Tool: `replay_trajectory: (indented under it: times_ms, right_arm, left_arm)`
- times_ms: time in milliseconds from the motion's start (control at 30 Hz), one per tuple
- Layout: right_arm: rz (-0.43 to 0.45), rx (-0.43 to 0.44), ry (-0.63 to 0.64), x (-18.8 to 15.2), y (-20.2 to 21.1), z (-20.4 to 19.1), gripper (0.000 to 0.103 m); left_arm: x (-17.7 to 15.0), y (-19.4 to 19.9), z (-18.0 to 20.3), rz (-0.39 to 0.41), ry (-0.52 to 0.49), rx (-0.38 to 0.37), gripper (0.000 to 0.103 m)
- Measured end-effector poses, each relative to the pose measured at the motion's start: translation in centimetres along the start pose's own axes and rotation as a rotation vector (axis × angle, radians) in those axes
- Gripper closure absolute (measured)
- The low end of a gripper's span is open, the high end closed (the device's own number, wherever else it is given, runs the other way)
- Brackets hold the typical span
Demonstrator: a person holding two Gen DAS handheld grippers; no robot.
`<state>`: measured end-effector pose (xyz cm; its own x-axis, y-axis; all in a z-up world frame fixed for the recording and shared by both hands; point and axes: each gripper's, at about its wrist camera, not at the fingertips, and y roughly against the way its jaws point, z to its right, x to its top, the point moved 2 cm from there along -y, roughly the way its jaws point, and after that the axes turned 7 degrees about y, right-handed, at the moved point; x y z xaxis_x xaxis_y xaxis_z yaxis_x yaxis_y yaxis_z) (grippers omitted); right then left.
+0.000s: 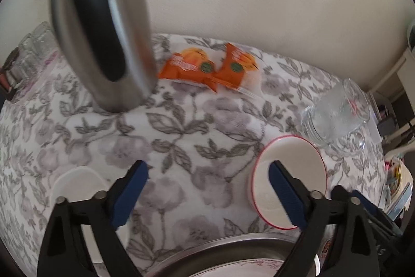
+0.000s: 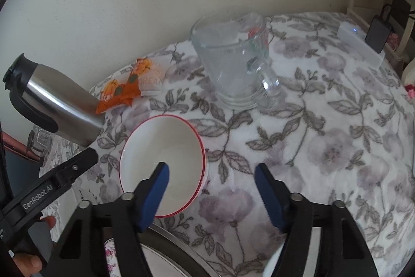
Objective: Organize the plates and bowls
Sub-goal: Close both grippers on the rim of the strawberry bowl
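We take the red-rimmed white bowl [image 2: 163, 160] as our landmark; it sits upright on the floral tablecloth [image 2: 324, 147], and all else we place from it. Our right gripper [image 2: 211, 188] hangs above its near-right rim, jaws parted, one blue pad over the bowl's inside, the other over bare cloth to the bowl's right; nothing is pressed between them, so it is released. Our left gripper [image 1: 207, 188] is likewise spread and empty, its right-hand pad over the bowl [image 1: 290, 178] and its left-hand pad above open cloth well to the bowl's left.

Beyond the bowl stands the glass measuring jug [image 2: 233, 61], near but apart; to the bowl's far left the steel flask [image 2: 57, 105] stands close, with the orange packets [image 2: 124, 90] behind it against the wall. The widest free cloth lies to the bowl's right and near-right; the table edge curves away there.

Nearer than the bowl, a metal tray [image 1: 233, 245] rim crosses the bottom of both views, a flowered plate [image 2: 110, 245] just inside it.

Only the left wrist view shows a white lidded container [image 1: 77, 183] far left of the bowl and glasses [image 1: 33, 48] beyond the flask; only the right wrist view shows a white box [image 2: 360, 43] at the far right edge, and a person's fingers [image 2: 28, 261] on the left gripper's handle.
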<state>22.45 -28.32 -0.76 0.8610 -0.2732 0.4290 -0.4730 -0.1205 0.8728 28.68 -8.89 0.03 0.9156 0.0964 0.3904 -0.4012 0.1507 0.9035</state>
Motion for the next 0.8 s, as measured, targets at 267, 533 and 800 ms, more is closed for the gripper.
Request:
replay_trajectory:
  times_ms: [267, 533, 800]
  right_arm:
    - [-0.068, -0.007, -0.003, -0.1, -2.4, -0.2, 0.063]
    - [-0.104, 0.000, 0.010, -0.1, -4.2, -1.0, 0.080]
    - [-0.119, -0.013, 0.034, 0.2, -5.1, -1.9, 0.088]
  left_arm:
    - [-0.9, -2.9, 1.8, -0.102, -0.027, -0.044, 0.034]
    - [-1.7, -5.1, 3.3, -0.147, -0.073, -0.020, 0.069]
    - [-2.0, -6.6, 4.7, -0.170, -0.119, -0.010, 0.089]
